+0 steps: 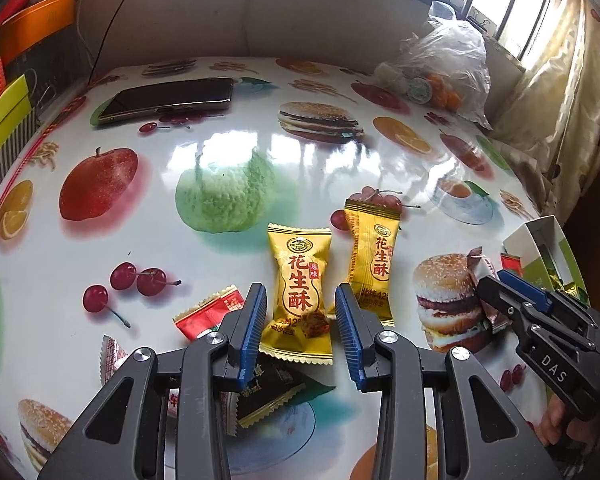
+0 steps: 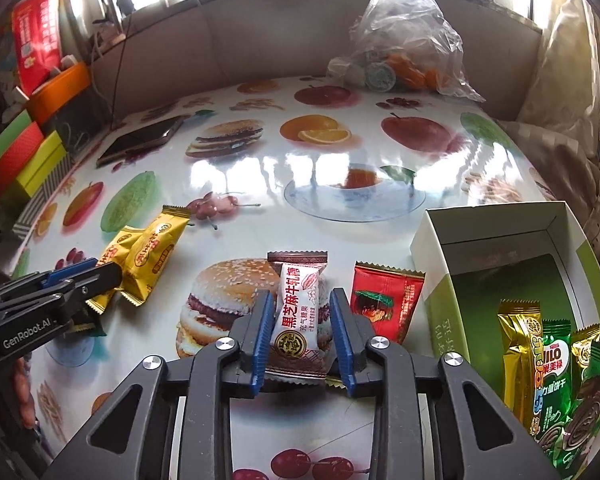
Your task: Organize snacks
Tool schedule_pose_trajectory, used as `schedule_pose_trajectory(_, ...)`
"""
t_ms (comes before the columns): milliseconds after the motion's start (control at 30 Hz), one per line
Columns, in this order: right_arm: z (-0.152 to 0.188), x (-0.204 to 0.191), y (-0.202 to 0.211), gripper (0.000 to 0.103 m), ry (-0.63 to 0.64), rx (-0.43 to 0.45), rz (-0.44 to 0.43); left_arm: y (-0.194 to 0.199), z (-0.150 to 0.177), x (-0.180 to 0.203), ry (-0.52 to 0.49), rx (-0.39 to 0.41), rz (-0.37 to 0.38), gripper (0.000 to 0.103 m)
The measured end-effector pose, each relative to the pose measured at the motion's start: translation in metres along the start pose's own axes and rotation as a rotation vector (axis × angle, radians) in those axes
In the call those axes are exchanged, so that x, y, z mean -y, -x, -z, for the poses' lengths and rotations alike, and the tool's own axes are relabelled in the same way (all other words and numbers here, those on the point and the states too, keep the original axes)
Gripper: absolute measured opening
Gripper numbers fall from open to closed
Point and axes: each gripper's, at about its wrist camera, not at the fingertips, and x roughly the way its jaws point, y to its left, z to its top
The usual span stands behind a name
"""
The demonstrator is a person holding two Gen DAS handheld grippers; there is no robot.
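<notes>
Underfoot of everything, a glossy white tabletop (image 1: pixel 228 152) printed with burgers, apples, cherries and orange slices is seen, window glare mirrored across its sheen. Grey padded panels are set behind it, with windows above and a pale satin curtain (image 1: pixel 572 92) hung at the side. A dark flat phone (image 1: pixel 168 100) is laid near the far edge, stacked orange, green and red boxes (image 2: pixel 28 148) are ranged along one side, and a crumpled clear plastic bag (image 2: pixel 404 36) of small round items is slumped at the back.

The left gripper (image 1: pixel 300 316) is held with its ribbed blue jaws spread on either side of a crinkled gold foil candy packet (image 1: pixel 300 292), which lies flat on the tabletop; no pressing can be made out. A second gold packet (image 1: pixel 374 264) is lain just beside it.

The right gripper (image 2: pixel 300 336) is closed on a white-and-brown sesame nougat packet (image 2: pixel 298 316), its jaws pinching the puffy wrapper's sides. A red foil packet (image 2: pixel 384 304) is lain just beside it, and an open white-and-green cardboard box (image 2: pixel 440 248) holding gold and green wrapped snacks (image 2: pixel 548 364) is set nearby.
</notes>
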Motion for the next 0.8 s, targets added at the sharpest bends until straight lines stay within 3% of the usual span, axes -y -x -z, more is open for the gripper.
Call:
schedule_pose_trajectory(100,0.001,0.000,-0.001,0.020,0.004,-0.002,0.002,-0.001,0.000,0.000,0.000,-0.004,-0.012,0.036)
schedule_pose_trajectory(133,0.001,0.000,-0.001,0.020,0.004,-0.001,0.002,-0.002,0.000,0.000,0.000,-0.005,-0.014,0.030)
schedule_pose_trajectory(800,0.001,-0.001,0.006,0.019,0.001,0.013,-0.009,0.007,0.003,-0.001,-0.001,0.018,-0.016,0.027)
